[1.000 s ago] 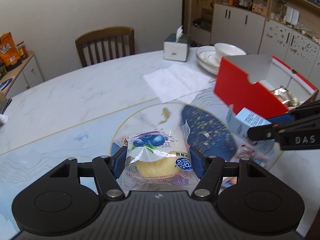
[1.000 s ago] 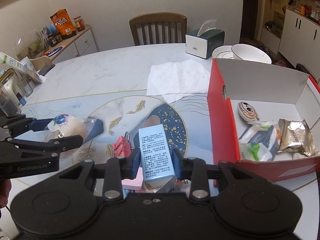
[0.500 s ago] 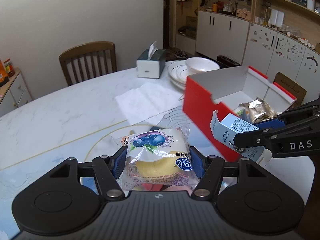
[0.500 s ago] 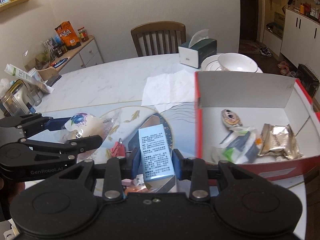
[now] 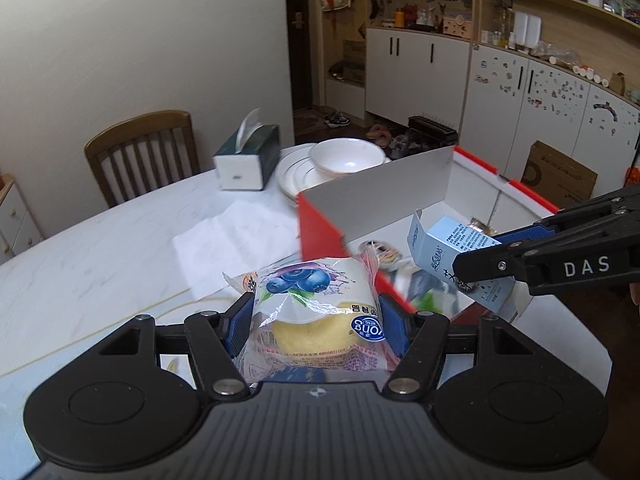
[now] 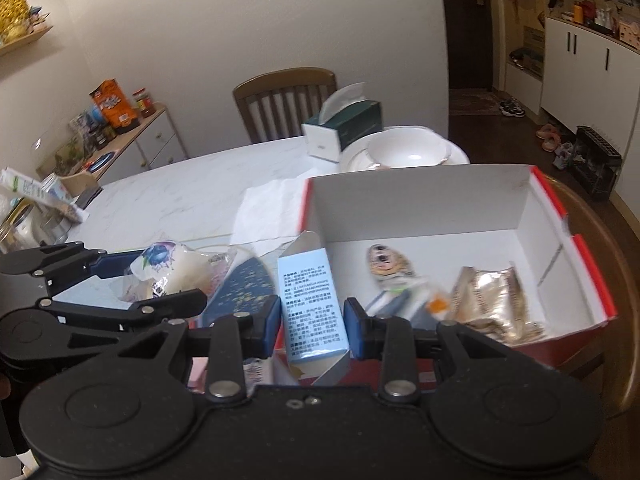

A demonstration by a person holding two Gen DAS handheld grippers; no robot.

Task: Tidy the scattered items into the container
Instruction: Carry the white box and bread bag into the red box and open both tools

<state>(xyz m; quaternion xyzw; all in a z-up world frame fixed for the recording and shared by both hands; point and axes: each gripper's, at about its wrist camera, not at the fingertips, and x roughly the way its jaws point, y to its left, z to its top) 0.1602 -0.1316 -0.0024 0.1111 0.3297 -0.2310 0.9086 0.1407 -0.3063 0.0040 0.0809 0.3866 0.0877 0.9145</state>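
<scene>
Between the left tongs (image 5: 316, 322), clamped on both sides, sits a clear plastic-wrapped yellow cake with a blueberry picture (image 5: 316, 312); the right tongs (image 6: 313, 326) grip a pale blue printed cardboard carton (image 6: 310, 304) the same way. Over the last second both pairs have risen off the marble-patterned counter (image 5: 100, 248) and swung toward the red cardboard box with white inner walls (image 6: 420, 200), which a moment ago lay off to the right and now fills the space just ahead of the right tongs. That likely means both items are close to being dropped in. Ahead of the right tongs, inside the box, lie a crumpled gold foil packet (image 6: 492, 300) and other small wrapped items, blurred. The carton hangs over the box's near-left corner, while the cake is short of the near red wall, which the left tongs must clear. Beyond the tongs stand a green tissue box (image 5: 248, 158), stacked white dishes (image 5: 344, 160) and a flat white paper sheet (image 5: 236, 236), none blocking the way.
</scene>
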